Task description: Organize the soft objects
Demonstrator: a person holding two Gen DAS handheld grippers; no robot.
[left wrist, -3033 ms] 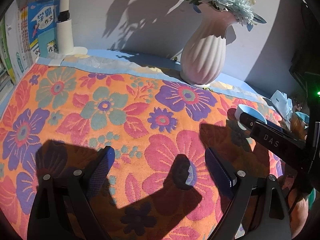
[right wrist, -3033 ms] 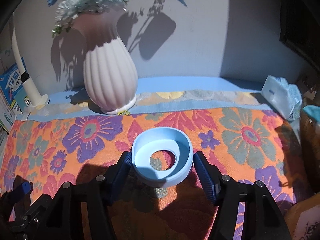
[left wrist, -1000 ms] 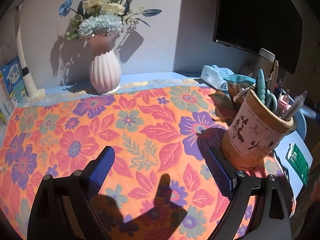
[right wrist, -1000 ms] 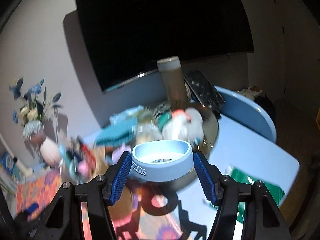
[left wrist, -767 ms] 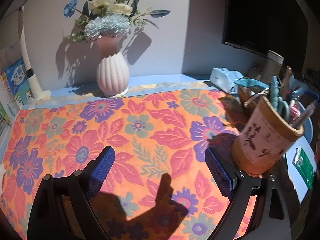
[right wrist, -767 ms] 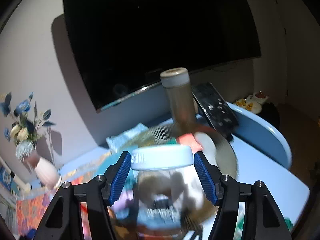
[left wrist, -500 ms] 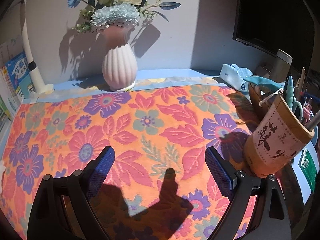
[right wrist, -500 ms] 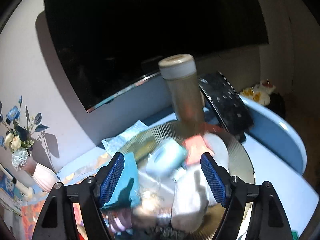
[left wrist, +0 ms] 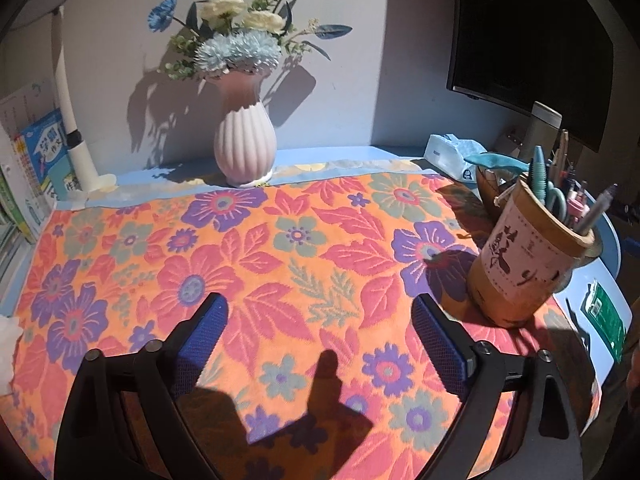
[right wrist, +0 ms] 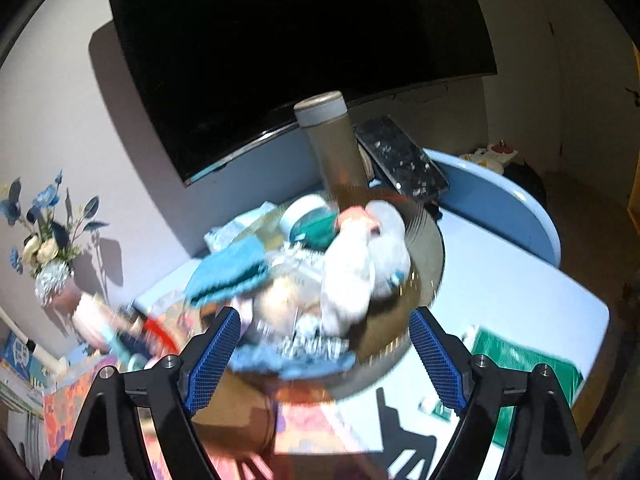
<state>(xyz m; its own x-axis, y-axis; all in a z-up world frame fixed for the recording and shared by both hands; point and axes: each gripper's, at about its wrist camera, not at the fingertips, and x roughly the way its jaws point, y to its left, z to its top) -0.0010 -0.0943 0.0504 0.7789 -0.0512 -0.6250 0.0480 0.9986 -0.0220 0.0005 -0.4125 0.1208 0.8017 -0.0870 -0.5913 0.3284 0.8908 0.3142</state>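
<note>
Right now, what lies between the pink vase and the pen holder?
Only bare floral cloth between the vase and the pen holder; nothing stands on that stretch, as the left wrist view shows.

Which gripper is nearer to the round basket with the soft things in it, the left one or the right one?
Right. The right gripper hangs open just above the basket, which fills its view. The left gripper is open over the floral cloth; the basket is mostly hidden behind the pen holder.

Home study corner: a desk (left wrist: 612,240) is carrying a floral cloth (left wrist: 280,264), flower vase (left wrist: 245,148), pen holder (left wrist: 528,264), lamp (left wrist: 68,112) and books (left wrist: 44,156); a monitor (left wrist: 528,40) is hanging on the wall.
</note>
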